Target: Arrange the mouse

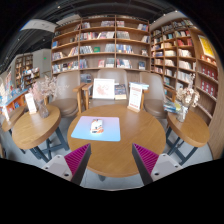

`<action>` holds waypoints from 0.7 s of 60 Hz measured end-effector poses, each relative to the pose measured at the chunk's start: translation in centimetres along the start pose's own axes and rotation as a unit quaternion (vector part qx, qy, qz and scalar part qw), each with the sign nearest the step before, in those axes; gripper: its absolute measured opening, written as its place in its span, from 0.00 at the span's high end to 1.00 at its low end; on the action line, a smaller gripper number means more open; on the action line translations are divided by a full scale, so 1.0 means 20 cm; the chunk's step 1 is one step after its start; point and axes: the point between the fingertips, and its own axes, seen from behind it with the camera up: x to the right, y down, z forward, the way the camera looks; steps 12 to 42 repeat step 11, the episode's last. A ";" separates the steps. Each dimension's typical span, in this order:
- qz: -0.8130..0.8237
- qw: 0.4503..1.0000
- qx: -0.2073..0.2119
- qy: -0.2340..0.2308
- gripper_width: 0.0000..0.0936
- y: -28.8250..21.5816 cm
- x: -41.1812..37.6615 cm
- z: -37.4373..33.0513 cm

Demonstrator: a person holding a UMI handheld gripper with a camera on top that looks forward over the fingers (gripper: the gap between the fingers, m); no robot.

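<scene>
A small white mouse with red markings (96, 126) lies on a light blue mouse pad (103, 132), which rests on the far half of a round wooden table (115, 155). My gripper (112, 160) hovers over the near part of the table, well short of the mouse pad. Its magenta pads (78, 160) stand wide apart and open, with only bare tabletop between them. The mouse sits beyond the fingers, slightly left of the midline.
A second round table (35, 128) with a flower vase (45, 92) stands at the left, and a third (190, 126) at the right. Beyond my table are chairs, a white sign (135, 97) and tall bookshelves (100, 45).
</scene>
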 end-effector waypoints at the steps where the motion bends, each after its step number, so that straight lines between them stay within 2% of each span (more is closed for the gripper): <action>1: -0.001 1.000 0.000 0.000 0.09 0.00 0.00 0.00; 9: -0.012 1.000 0.009 0.013 0.09 0.02 0.04 -0.02; 42: -0.011 1.000 0.010 0.013 0.09 0.02 0.04 -0.03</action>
